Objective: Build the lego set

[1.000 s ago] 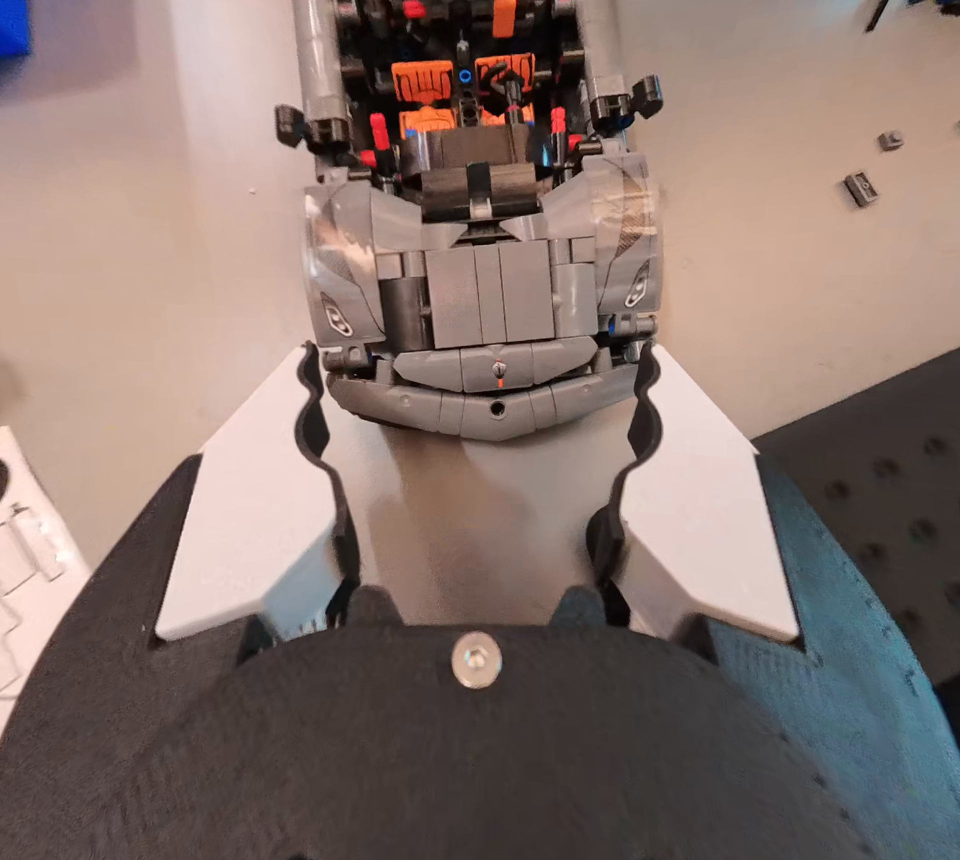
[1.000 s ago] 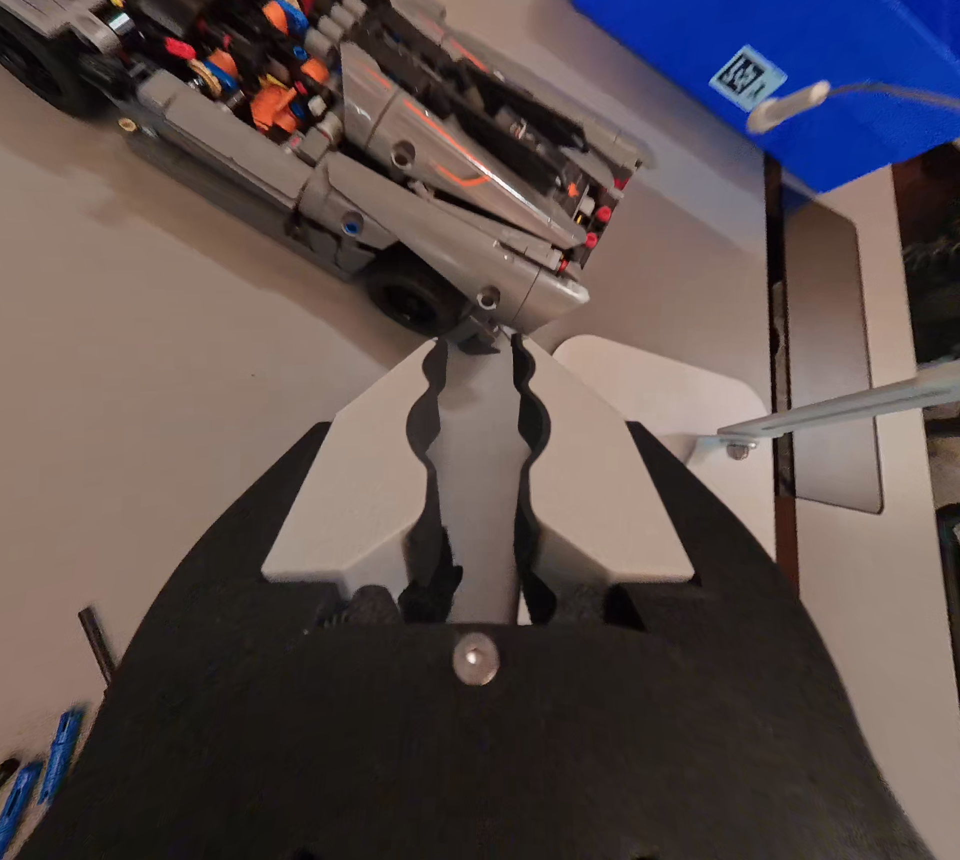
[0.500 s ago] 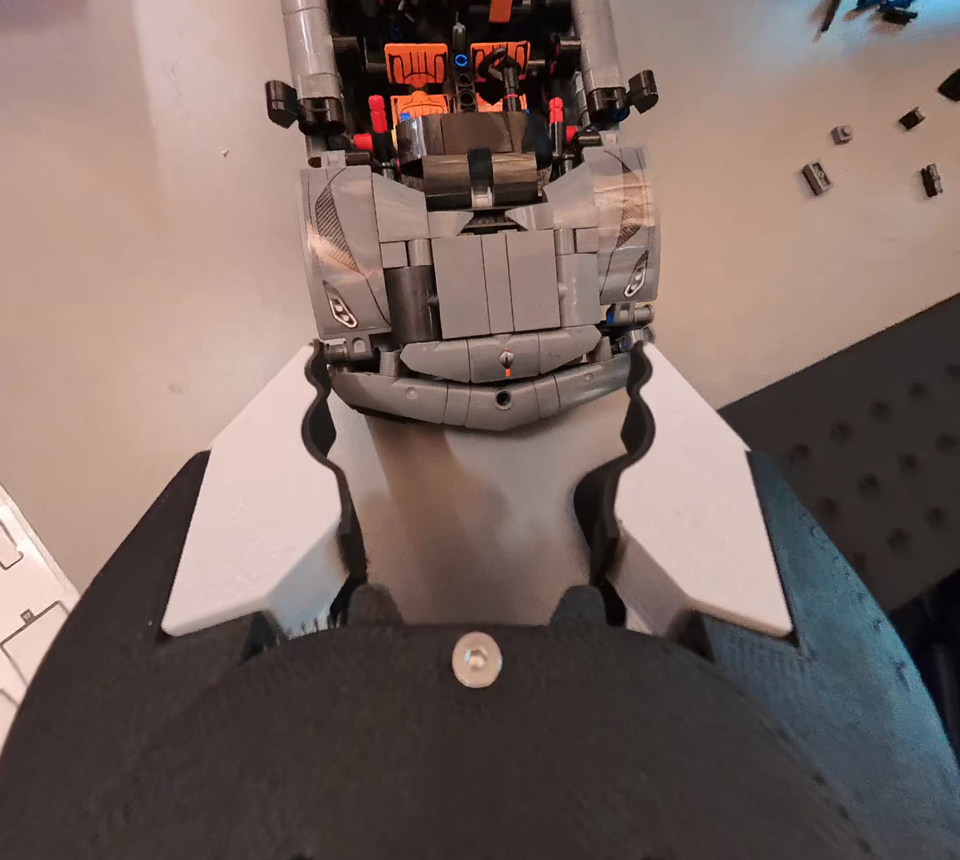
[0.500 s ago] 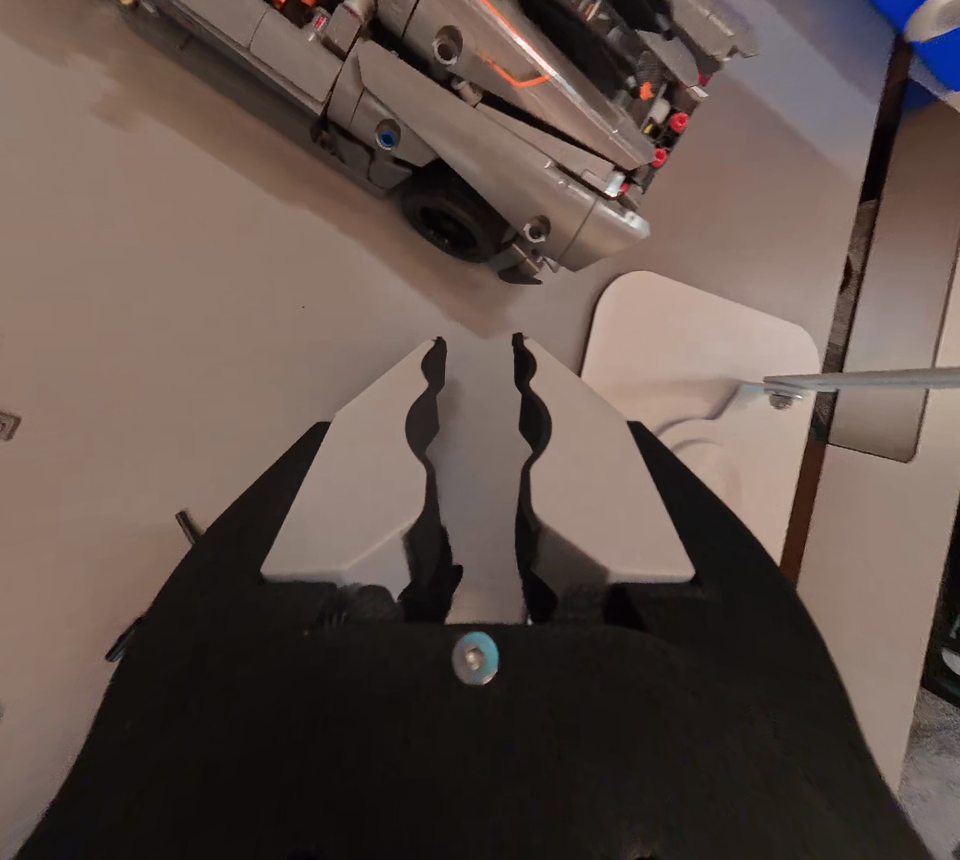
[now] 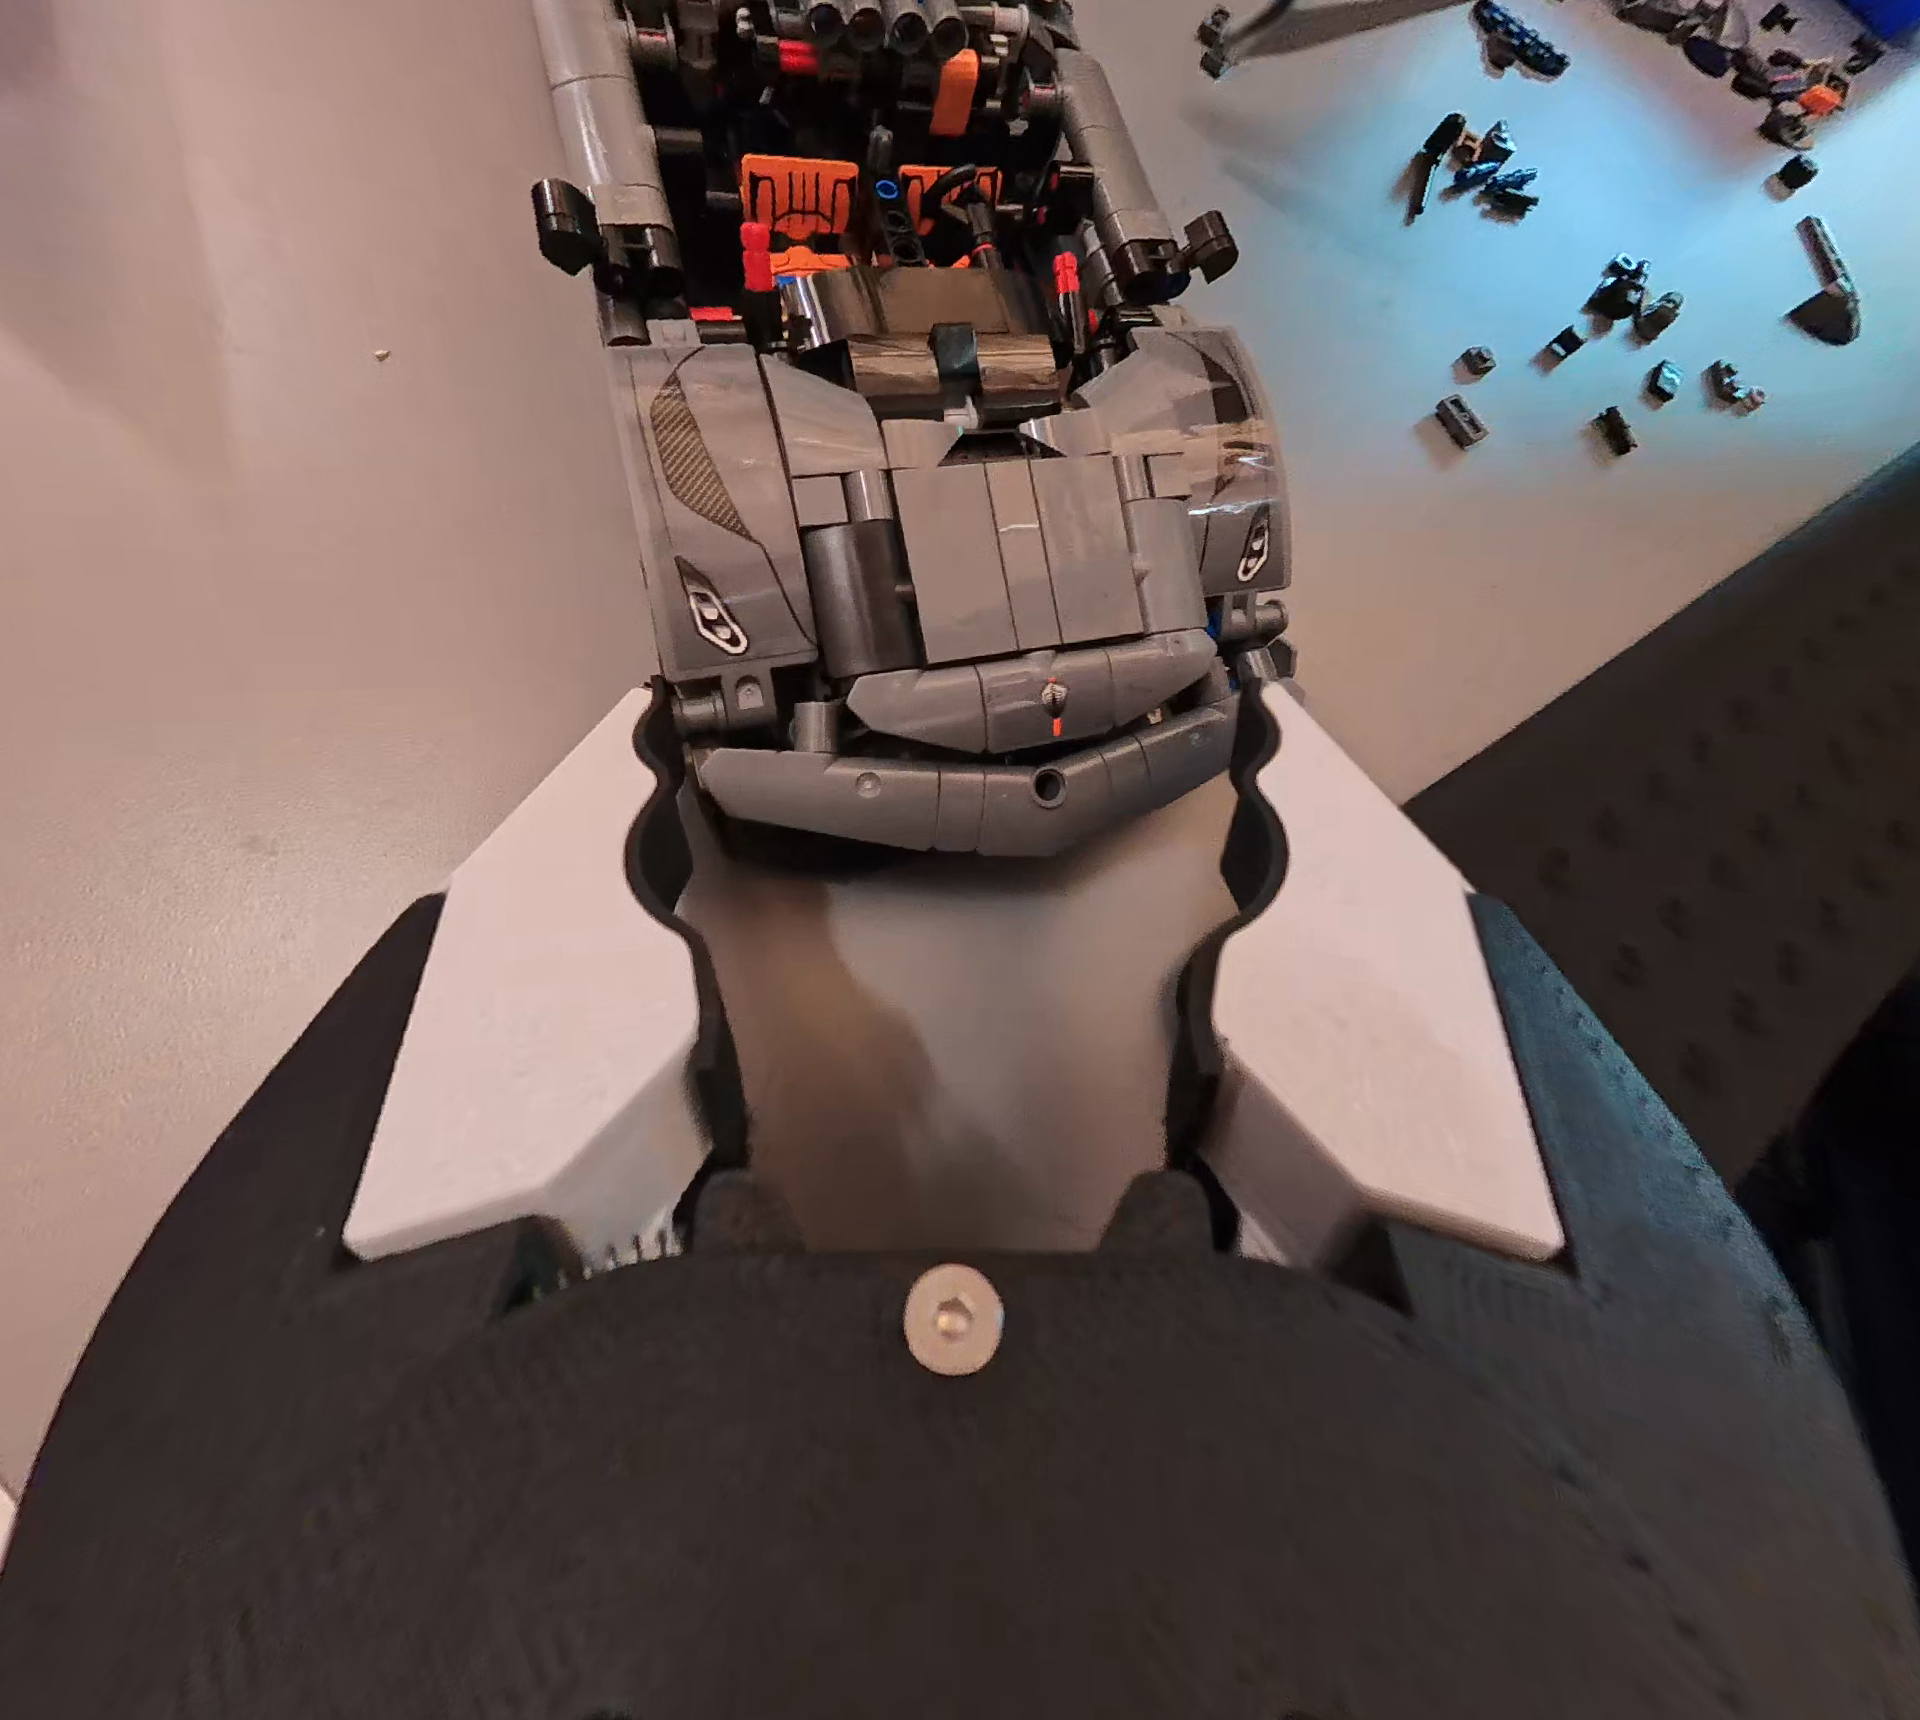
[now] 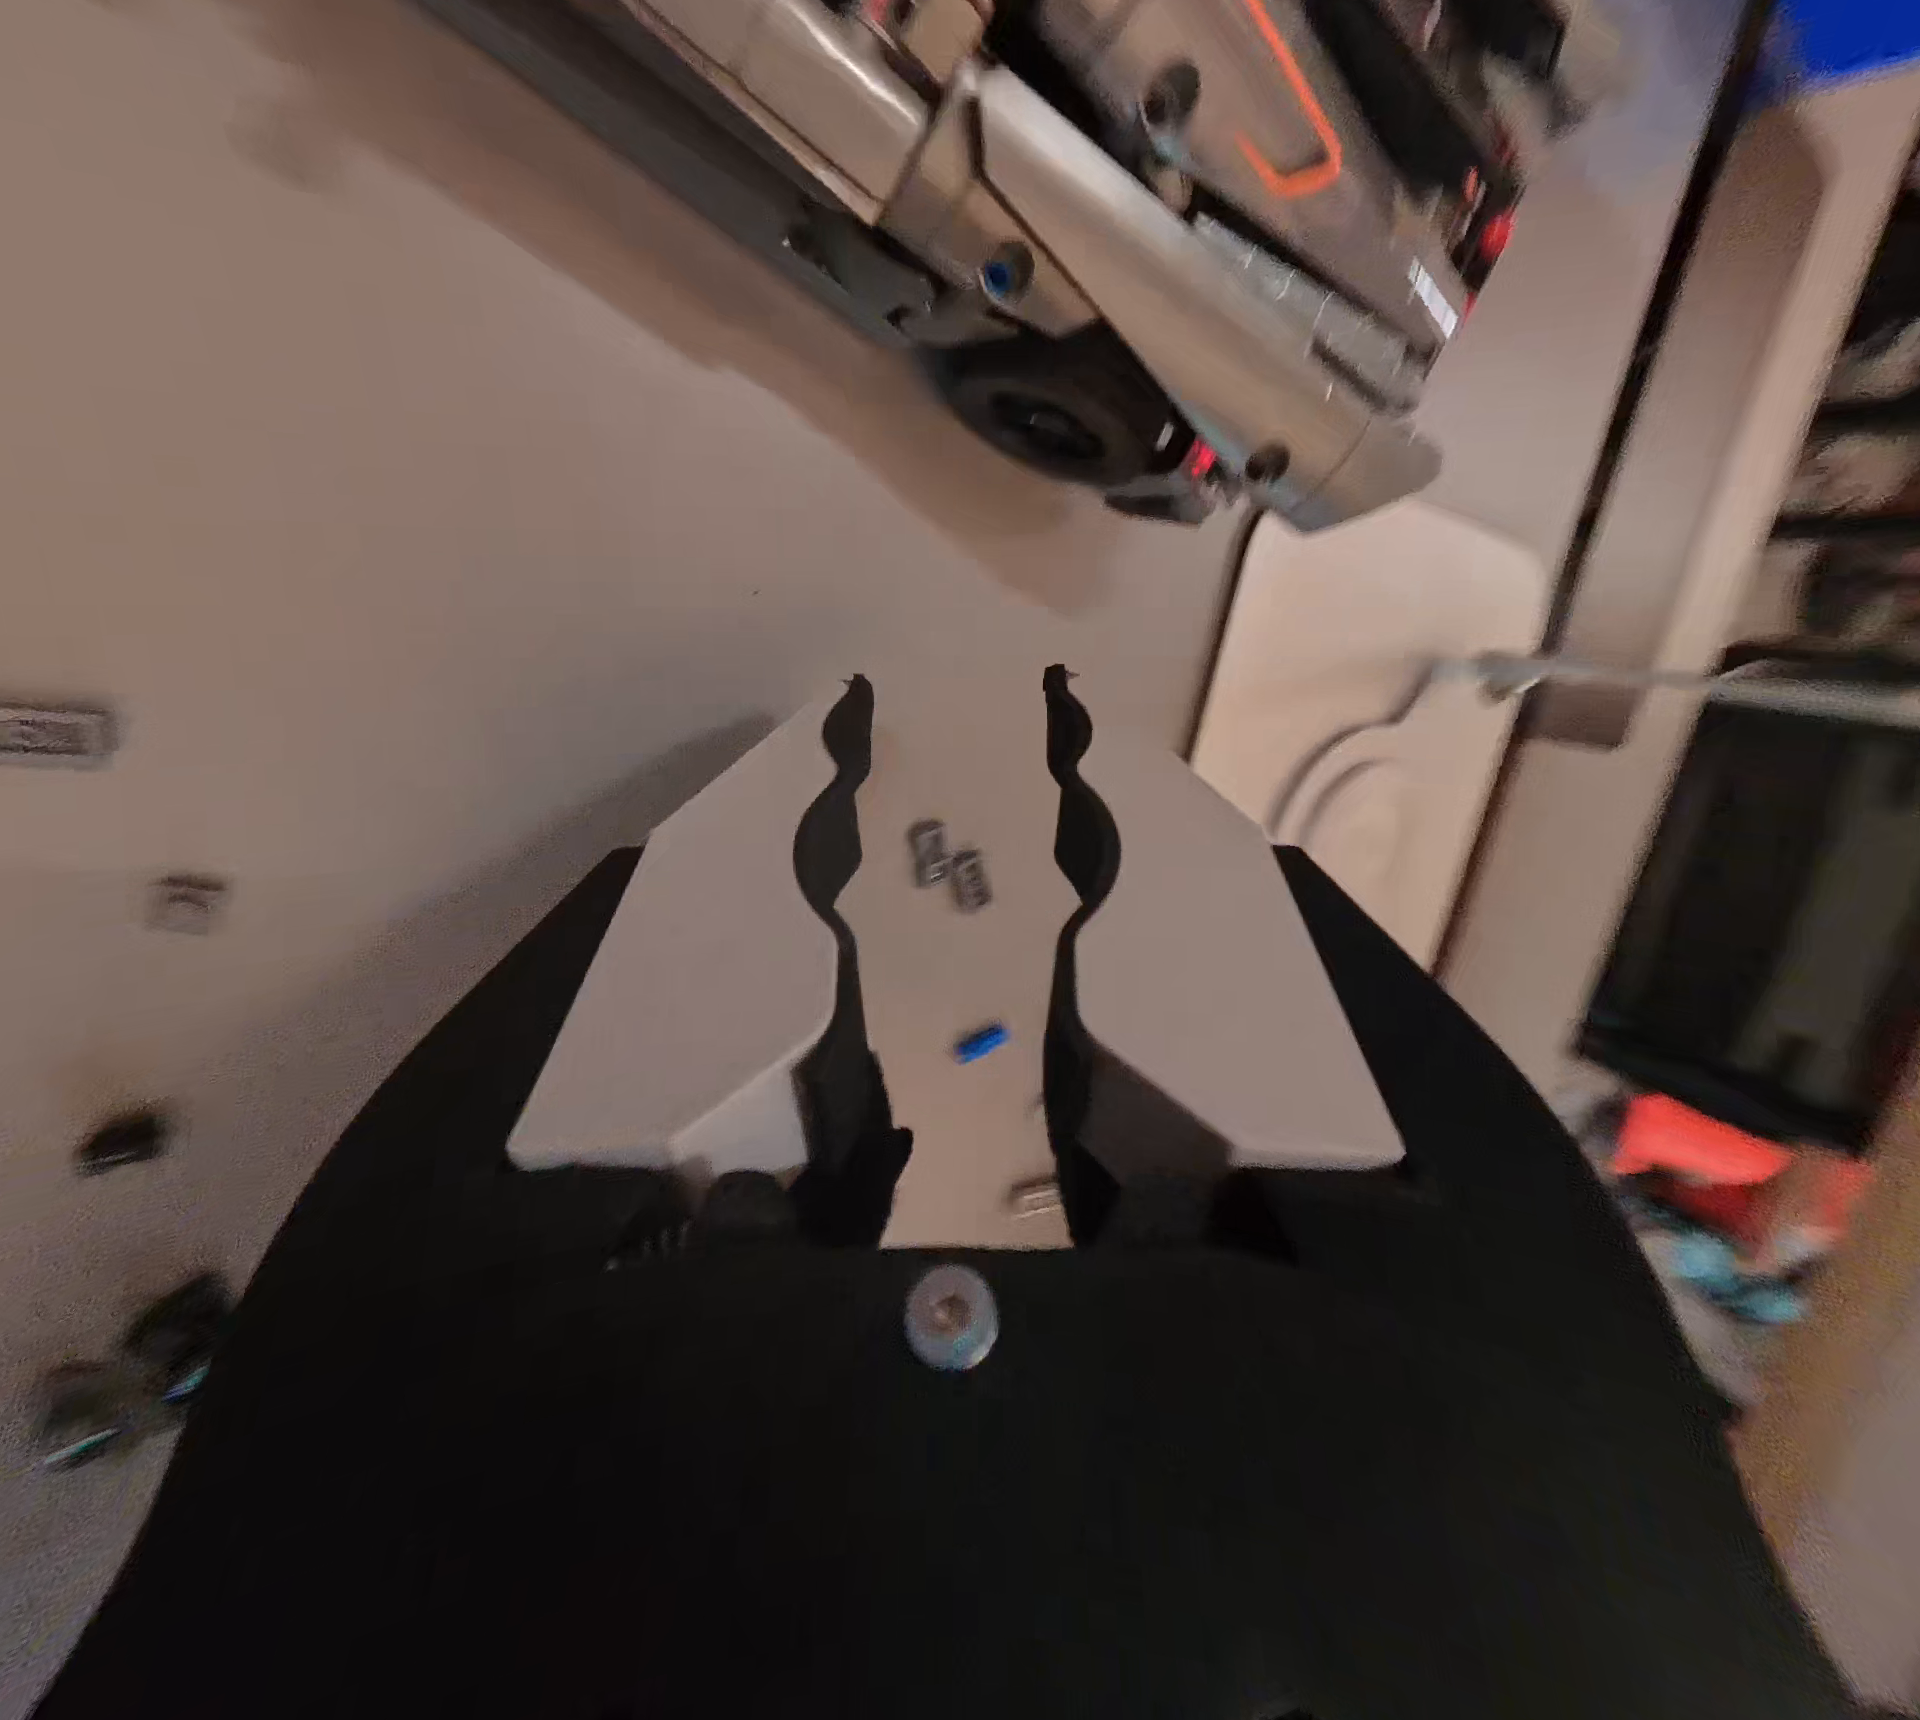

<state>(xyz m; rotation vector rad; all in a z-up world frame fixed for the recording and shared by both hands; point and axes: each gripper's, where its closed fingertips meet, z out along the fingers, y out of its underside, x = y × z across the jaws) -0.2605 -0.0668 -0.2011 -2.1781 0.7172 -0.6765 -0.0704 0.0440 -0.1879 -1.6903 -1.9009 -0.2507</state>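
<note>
A: Where's the grey brick-built sports car with the orange and black interior [image 5: 935,444]?

B: On the beige tabletop [image 5: 260,527]. The left gripper [image 5: 951,735] straddles the car's nose: its white fingers [image 5: 540,964] sit either side of the front bumper, jaws spread wide. Whether the pads are touching or just beside, can't tell. Not clenched.

A: Axis?

B: The car's long axis runs straight away from the left gripper, nose nearest, cockpit and engine bay beyond.

A: Right one?

B: The right gripper [image 6: 951,683] is unclenched and empty, well apart from the car's rear wheel end [image 6: 1049,413], which lies ahead of it and slightly to its right. Two small grey plates [image 6: 948,865] and a blue pin [image 6: 982,1042] on the tabletop show through its gap. Frame is blurred.

A: Who's nearer the loose dark pieces [image 5: 1621,299]?

B: They lie off the car's side, away from the left gripper. My read: left steadies the nose, right fetches a part.
</note>
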